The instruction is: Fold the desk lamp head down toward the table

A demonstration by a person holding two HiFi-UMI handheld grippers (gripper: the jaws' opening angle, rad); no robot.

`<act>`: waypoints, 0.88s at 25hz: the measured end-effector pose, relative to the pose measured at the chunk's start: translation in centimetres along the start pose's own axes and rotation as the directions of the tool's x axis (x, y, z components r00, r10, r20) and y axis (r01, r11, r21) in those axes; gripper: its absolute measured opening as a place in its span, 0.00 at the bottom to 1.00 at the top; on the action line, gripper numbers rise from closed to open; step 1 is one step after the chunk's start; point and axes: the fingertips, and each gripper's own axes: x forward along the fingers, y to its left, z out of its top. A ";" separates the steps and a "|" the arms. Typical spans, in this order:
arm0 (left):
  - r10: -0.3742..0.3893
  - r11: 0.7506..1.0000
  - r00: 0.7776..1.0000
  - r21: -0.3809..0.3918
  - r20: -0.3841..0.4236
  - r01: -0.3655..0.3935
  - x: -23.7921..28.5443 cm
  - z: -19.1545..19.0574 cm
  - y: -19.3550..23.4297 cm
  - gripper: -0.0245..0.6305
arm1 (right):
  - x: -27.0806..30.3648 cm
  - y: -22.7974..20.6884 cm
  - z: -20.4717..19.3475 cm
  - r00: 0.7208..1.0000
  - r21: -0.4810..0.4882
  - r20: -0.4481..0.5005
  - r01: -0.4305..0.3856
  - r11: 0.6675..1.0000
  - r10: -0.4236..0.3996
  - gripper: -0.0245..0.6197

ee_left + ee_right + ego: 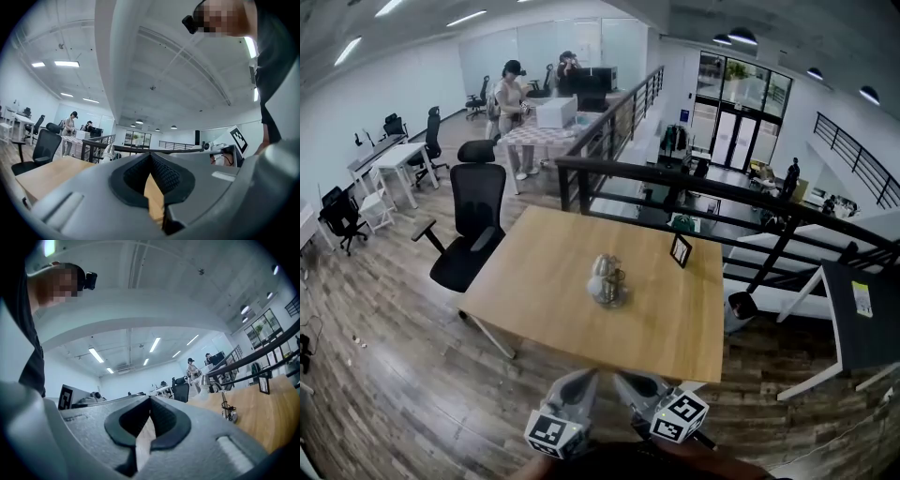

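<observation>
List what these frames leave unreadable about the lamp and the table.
- Head view: the desk lamp is small and seen from above, so its head angle is unclear.
- Left gripper view: the left tongs hide the lamp below its head.
- Framed card: print too small to read.

An open-plan office: black swivel chair point(474, 223), white desks point(397, 159), monitors point(594, 81) and strip ceiling lights point(467, 18).

We read desk lamp point(607, 279) as shiny metal, table point(546, 292) smooth matt light wood, floor point(394, 375) darker wood planks, left gripper point(150, 155) and right gripper point(150, 398) matt grey plastic, pads point(168, 176) black, finely ribbed.
</observation>
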 end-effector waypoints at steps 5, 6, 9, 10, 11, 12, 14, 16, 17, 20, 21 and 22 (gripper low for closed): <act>0.018 1.000 1.000 -0.007 0.006 -0.017 -0.6 0.2 3.5 0.04 | 3.2 0.2 -0.7 1.000 0.001 -0.018 -0.002 1.000 0.002 0.04; 0.018 1.000 1.000 -0.009 0.005 -0.018 -0.5 0.3 4.0 0.04 | 3.7 0.1 -0.6 1.000 -0.002 -0.018 -0.001 1.000 0.001 0.04; 0.010 1.000 1.000 -0.018 -0.016 -0.011 0.4 0.2 5.1 0.04 | 5.0 -0.9 -0.4 1.000 -0.006 -0.020 0.004 1.000 -0.005 0.04; 0.009 1.000 1.000 -0.018 -0.022 -0.009 0.6 0.0 5.4 0.04 | 5.4 -1.2 -0.5 1.000 -0.003 -0.023 0.006 1.000 -0.006 0.04; 0.010 1.000 1.000 -0.016 -0.025 -0.010 0.8 -0.2 5.9 0.04 | 5.8 -1.6 -0.5 1.000 0.002 -0.025 0.007 1.000 -0.007 0.04; 0.013 1.000 1.000 -0.012 -0.026 -0.014 1.1 -0.2 6.4 0.04 | 6.3 -2.1 -0.4 1.000 0.005 -0.026 0.007 1.000 -0.007 0.04; 0.027 1.000 0.999 -0.008 -0.023 -0.028 1.7 -0.1 7.8 0.04 | 7.6 -3.1 -0.2 1.000 0.007 -0.026 0.003 1.000 -0.003 0.04; 0.043 0.999 0.999 -0.015 -0.029 -0.043 2.6 0.2 9.1 0.04 | 9.0 -4.3 0.2 1.000 0.008 -0.024 -0.006 1.000 0.006 0.04; 0.050 0.999 0.998 -0.020 -0.033 -0.050 3.1 0.4 9.5 0.04 | 9.6 -4.8 0.5 1.000 0.007 -0.023 -0.011 1.000 0.011 0.04; 0.074 0.997 0.997 -0.012 -0.022 -0.075 5.1 0.3 11.2 0.04 | 11.1 -6.8 1.3 0.999 0.002 -0.026 -0.030 1.000 0.030 0.04; 0.080 0.997 0.997 -0.013 -0.018 -0.080 5.9 0.4 11.7 0.04 | 11.5 -7.5 1.7 0.999 0.001 -0.027 -0.035 0.999 0.035 0.04; 0.081 0.997 0.997 -0.015 -0.018 -0.081 6.8 0.7 12.0 0.04 | 11.9 -8.2 2.0 0.999 -0.002 -0.027 -0.039 0.999 0.039 0.05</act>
